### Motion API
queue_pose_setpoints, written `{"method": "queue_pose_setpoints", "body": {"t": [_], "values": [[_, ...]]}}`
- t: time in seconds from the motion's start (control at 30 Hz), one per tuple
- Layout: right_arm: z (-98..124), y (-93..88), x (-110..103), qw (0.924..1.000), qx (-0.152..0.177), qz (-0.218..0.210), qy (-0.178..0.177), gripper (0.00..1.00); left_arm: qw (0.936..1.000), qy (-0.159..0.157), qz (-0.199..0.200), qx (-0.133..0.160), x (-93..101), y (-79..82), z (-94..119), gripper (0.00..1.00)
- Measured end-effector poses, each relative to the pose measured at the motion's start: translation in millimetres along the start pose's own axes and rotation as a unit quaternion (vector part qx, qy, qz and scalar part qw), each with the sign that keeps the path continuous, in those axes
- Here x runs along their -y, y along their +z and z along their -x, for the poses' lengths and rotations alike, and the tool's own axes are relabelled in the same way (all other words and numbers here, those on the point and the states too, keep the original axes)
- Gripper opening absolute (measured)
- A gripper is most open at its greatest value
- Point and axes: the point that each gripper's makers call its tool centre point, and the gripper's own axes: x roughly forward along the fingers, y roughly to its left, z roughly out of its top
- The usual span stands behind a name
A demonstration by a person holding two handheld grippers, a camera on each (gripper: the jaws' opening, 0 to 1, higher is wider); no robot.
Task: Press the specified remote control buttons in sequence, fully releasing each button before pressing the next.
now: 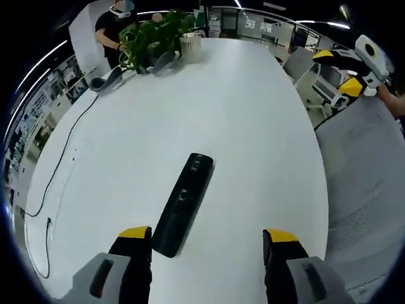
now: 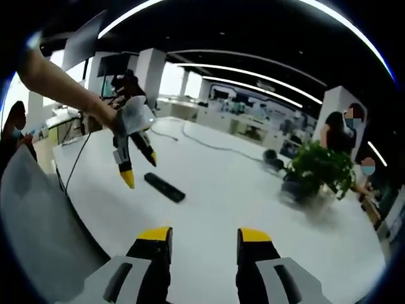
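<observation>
On the white bench (image 1: 253, 114), a black remote control (image 1: 183, 204) lies flat and alone, its long axis running away from the left gripper (image 1: 207, 244) and leaning a little to the right of that gripper's line of sight. The remote's near end sits just beside the left gripper's left jaw, so the body lies off to one side of the open gap, not centred in it. That gripper's jaws are spread wide with nothing between them. In the right gripper view the same gripper (image 2: 140, 166) hangs in the air above and just short of the remote (image 2: 164, 187), its yellow tips pointing down toward the bench, apart from the remote and not touching it. The right gripper (image 2: 204, 239) sits well back from the remote, its jaws parted and holding nothing. Judging by this, the left gripper is much the nearer and better placed to press; a small shift toward its left jaw's side would bring a tip over the buttons, which are too small to tell apart. A potted plant (image 1: 155, 35) stands at the bench's far end, well apart from the remote.
</observation>
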Motion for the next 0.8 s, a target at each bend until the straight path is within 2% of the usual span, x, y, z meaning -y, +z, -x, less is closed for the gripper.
{"method": "queue_pose_setpoints", "body": {"t": [0.13,0.37,0.43,0.5,0.67,0.8], "values": [[0,-1.8,3,0.9999,-0.002,-0.009,-0.006,0.36,1.0000,0.005,0.000,-0.004,-5.9,-4.1,-2,0.69],[-3,-5.1,2,0.9999,-0.008,-0.010,-0.001,0.34,0.9999,0.004,0.003,-0.013,-14.0,-12.0,-8,0.68],[-7,-7.7,-4,0.9997,-0.015,-0.013,0.014,0.36,0.9999,0.002,0.008,-0.011,-16.1,-11.2,-10,0.66],[-7,-8.1,-4,0.9998,-0.016,-0.008,0.013,0.39,0.9992,-0.009,0.038,0.004,-14.8,-6.1,-12,0.65],[-7,-9.9,-7,0.9996,-0.024,0.005,0.017,0.35,0.9992,0.001,0.038,-0.007,-25.6,-7.6,-21,0.56],[-7,-11.2,-7,0.9995,-0.027,0.003,0.016,0.35,0.9992,0.011,0.032,-0.020,-29.9,-9.1,-28,0.60]]}}
